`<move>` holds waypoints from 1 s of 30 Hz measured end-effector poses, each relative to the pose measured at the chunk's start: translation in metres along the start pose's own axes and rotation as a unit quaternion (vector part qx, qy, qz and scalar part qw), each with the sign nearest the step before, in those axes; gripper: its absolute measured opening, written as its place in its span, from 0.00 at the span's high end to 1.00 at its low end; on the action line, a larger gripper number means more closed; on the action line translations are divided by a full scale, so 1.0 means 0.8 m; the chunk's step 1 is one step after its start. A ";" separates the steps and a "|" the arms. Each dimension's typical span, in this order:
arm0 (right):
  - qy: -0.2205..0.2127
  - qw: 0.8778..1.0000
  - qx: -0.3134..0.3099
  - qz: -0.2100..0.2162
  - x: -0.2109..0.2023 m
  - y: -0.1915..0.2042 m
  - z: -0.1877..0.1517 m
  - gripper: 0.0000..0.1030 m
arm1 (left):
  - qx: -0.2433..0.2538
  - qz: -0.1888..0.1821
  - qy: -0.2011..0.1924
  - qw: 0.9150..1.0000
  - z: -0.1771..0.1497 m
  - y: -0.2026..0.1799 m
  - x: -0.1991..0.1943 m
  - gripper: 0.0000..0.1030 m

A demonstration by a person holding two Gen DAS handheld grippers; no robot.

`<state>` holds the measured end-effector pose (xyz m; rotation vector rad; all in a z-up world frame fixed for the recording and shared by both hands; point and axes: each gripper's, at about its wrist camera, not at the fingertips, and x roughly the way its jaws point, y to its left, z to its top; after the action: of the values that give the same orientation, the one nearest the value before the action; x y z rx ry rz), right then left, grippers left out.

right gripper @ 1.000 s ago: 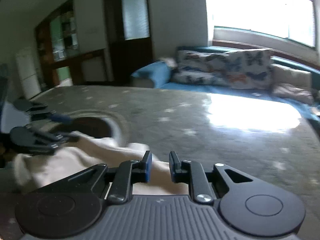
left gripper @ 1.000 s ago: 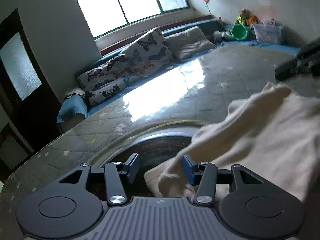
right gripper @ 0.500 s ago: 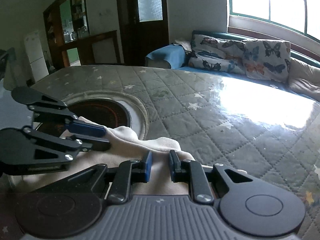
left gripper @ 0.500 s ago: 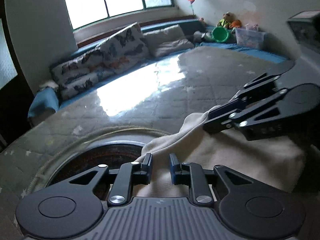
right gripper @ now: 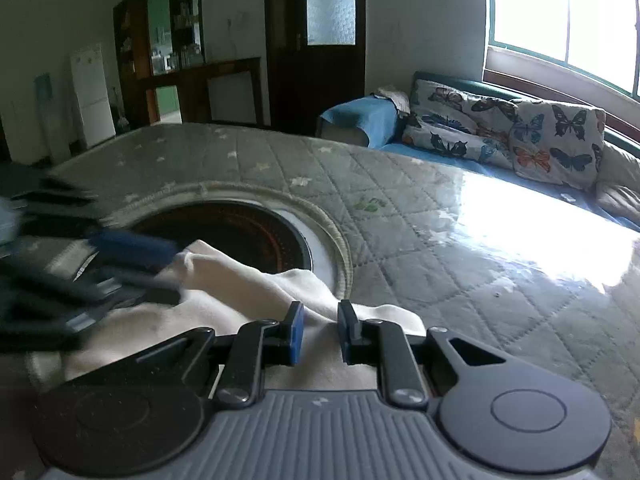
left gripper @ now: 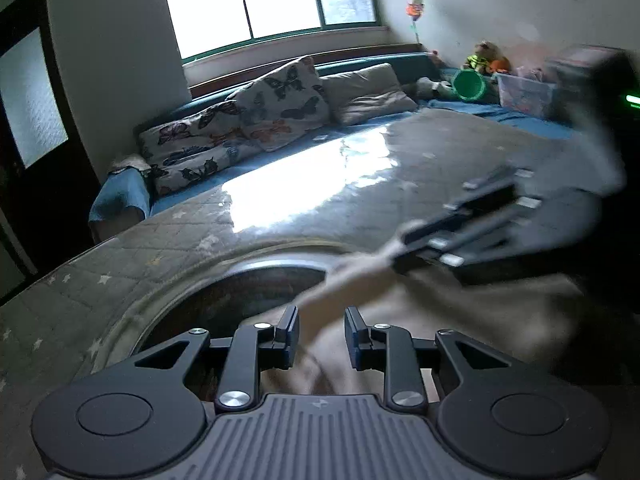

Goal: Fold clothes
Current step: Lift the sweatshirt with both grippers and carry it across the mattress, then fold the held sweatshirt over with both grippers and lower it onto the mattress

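so the left gripper [left gripper: 321, 336] has its jaws opening, cloth [left gripper: 460, 320] lying between them; whether the pads press it i can't tell. the right gripper [right gripper: 320, 334] is clenched narrow on a ridge of the same cloth [right gripper: 240, 292]. the garment sits bunched near the table's [right gripper: 460, 248] near edge, part of it draped over the round heater [right gripper: 240, 232] set into the quilted top. no neat layers or straight edges show, so by my judgement the folding is barely begun; spreading and every fold remain.
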<state>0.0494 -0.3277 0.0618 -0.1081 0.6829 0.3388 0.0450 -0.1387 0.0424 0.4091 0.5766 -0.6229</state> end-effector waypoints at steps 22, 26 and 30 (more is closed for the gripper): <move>-0.016 0.995 -0.043 0.086 -0.026 0.071 -0.012 0.79 | -0.072 -0.006 -0.017 0.997 -0.053 0.011 -0.082 0.66; -0.014 0.994 -0.061 0.094 -0.028 0.084 -0.019 0.76 | -0.109 0.001 -0.026 0.994 -0.042 0.040 -0.077 0.68; -0.023 0.993 -0.076 0.092 -0.037 0.095 -0.024 0.75 | -0.143 -0.018 -0.007 0.990 -0.029 0.059 -0.044 0.70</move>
<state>-0.0094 -0.2682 0.0670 -0.1829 0.6218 0.5695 0.0433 -0.0771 0.0549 0.1257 0.6515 -0.5681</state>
